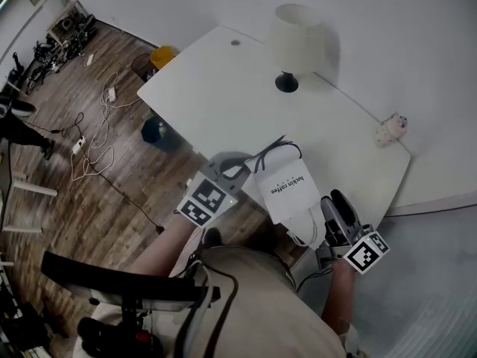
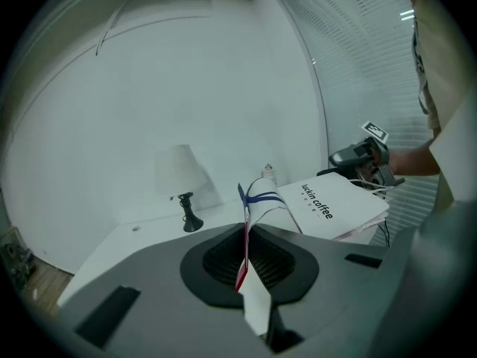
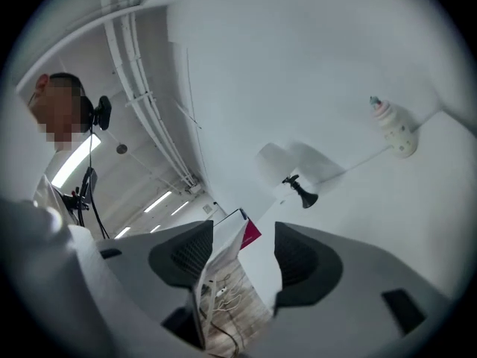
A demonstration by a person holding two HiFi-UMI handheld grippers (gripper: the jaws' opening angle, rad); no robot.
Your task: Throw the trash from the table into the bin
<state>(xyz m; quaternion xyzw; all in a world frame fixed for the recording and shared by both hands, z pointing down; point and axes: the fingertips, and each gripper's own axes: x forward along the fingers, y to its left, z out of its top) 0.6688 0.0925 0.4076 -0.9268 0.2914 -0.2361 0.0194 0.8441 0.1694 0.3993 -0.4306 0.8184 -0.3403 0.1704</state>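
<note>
Paper bag [image 1: 287, 189] hangs clear of the worktop [image 1: 223, 88] edge, left tool [image 1: 237, 170] clamped shut on its top, right tool [image 1: 337, 206] gaping loosely around one edge; binning not yet done.

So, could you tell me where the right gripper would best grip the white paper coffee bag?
Probably the thin free end of the white paper coffee bag, approached from the person's right. The bag is flattened, the left gripper is shut on its handle end, and the opposite edge sits between the open jaws of the right gripper, unpressed.
</note>
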